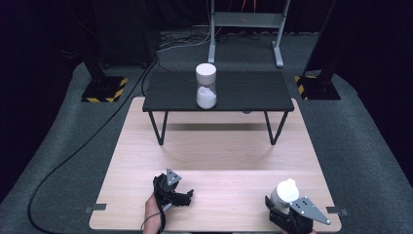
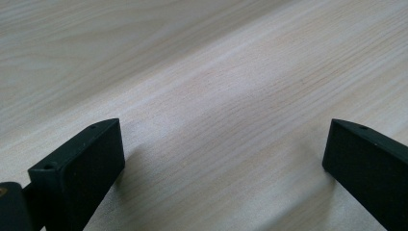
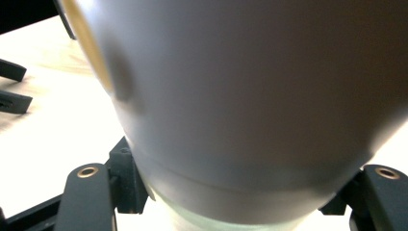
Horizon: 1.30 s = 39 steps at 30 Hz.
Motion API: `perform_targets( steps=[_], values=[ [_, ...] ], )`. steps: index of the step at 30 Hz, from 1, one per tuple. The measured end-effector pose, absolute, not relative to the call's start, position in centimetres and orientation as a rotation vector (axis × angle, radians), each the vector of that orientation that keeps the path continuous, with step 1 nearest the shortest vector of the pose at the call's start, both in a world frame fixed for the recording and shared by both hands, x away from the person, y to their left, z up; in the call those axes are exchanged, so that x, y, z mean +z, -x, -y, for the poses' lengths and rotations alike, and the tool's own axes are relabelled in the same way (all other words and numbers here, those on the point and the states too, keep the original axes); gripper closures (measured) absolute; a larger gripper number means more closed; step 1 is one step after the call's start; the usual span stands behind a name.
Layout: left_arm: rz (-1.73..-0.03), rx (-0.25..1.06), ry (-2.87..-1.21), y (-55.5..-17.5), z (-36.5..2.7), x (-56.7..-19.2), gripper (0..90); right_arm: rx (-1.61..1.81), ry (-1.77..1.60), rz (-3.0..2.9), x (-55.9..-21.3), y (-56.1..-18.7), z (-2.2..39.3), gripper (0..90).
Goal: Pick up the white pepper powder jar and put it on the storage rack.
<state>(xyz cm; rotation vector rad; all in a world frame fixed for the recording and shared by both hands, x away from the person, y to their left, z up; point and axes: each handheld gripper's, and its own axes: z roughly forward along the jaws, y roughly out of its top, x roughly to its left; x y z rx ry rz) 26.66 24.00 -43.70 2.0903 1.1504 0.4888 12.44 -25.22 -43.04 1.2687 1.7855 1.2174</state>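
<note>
Right gripper view: the right gripper (image 1: 288, 204) is clamped on a white lidded jar (image 3: 250, 96), its jaws pressing the lower body on either side, just under the lid's seam. The jar stands upright in the grip at the near right corner of the wooden table (image 1: 214, 146). Judged smooth-walled and rigid, likely light; the rounded, glossy surface could slip, so a hold low on the straight wall seems sounder than on the lid. Left gripper (image 1: 181, 194) rests well off to the left of it, jaws spread wide over bare wood, holding nothing. Far ahead of both, a second jar (image 1: 206, 86), white-capped and part-filled with white material, stands on a black raised shelf (image 1: 243, 92). Nothing lies between; the shelf edge is the only obstruction.
</note>
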Motion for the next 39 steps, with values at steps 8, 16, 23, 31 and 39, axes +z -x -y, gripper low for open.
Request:
perform_targets(
  steps=[8,16,23,31,39],
  values=[
    [-1.151,0.491,-2.09,-26.6,-24.0,-43.7,0.6,1.21,-1.243,-1.793,-41.5,-13.1,25.4,30.4],
    [-1.153,0.49,-2.089,-26.6,-24.0,-43.7,0.6,1.233,-1.2,-1.79,-39.8,-14.3,25.7,30.4],
    [-1.153,0.491,-2.089,-26.6,-24.0,-43.7,0.6,1.238,-1.177,-1.801,-38.4,-15.8,25.7,30.4],
    [-1.154,0.49,-2.089,-26.6,-24.0,-43.7,0.5,1.264,-1.157,-1.818,-37.1,-17.7,25.8,30.4],
    [-1.153,0.489,-2.089,-26.6,-24.0,-43.7,0.5,1.279,-1.126,-1.828,-36.1,-19.1,25.5,30.4]
  ],
)
